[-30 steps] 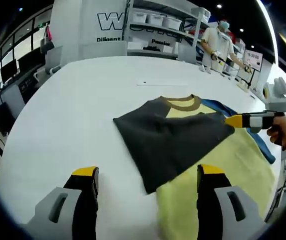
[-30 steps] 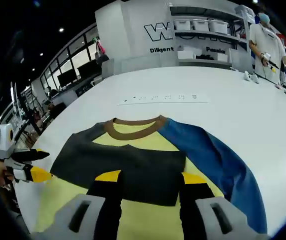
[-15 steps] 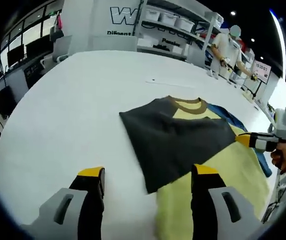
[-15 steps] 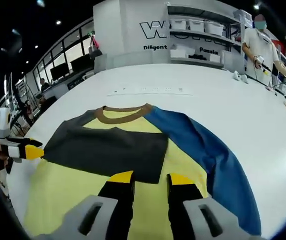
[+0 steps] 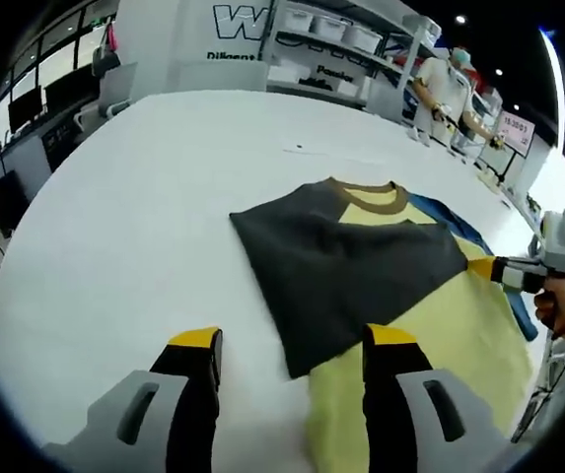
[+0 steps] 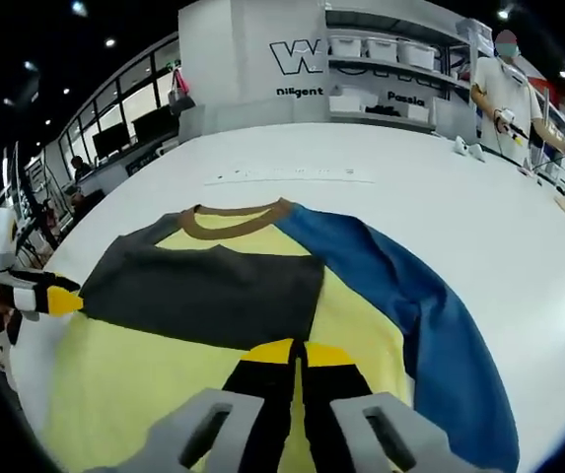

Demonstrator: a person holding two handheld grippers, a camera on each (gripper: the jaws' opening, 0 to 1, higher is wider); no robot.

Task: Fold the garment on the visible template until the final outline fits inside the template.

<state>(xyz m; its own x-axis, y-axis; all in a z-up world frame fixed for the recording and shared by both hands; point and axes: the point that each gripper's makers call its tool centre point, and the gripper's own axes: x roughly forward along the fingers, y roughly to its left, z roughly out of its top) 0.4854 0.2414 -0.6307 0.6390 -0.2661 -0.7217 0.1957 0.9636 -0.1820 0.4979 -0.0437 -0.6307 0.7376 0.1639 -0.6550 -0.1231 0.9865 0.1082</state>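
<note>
A yellow t-shirt (image 5: 440,335) (image 6: 144,374) with a brown collar (image 6: 233,219) lies flat on the white table (image 5: 134,217). Its dark grey sleeve (image 5: 351,266) (image 6: 203,296) is folded across the chest. The blue sleeve (image 6: 420,315) (image 5: 459,229) lies spread out along the far side. My left gripper (image 5: 294,340) stands open above the shirt's near edge, with nothing between its jaws. From the left of the right gripper view, the left gripper (image 6: 50,298) comes in beside the grey sleeve's corner. My right gripper (image 6: 297,347) is shut over the yellow body, just below the grey sleeve's edge. In the left gripper view, the right gripper (image 5: 484,266) is held by a hand at the grey sleeve's far corner.
A thin white strip with small marks (image 6: 292,175) (image 5: 331,153) lies on the table beyond the collar. Shelves with white bins (image 6: 390,49) and a standing person (image 6: 504,84) (image 5: 445,84) are behind the table. Bare tabletop (image 6: 479,217) surrounds the shirt.
My right gripper's jaws have closed from open to shut, and it has drawn back a little from the grey sleeve. The left jaws have narrowed slightly. The shirt lies as before.
</note>
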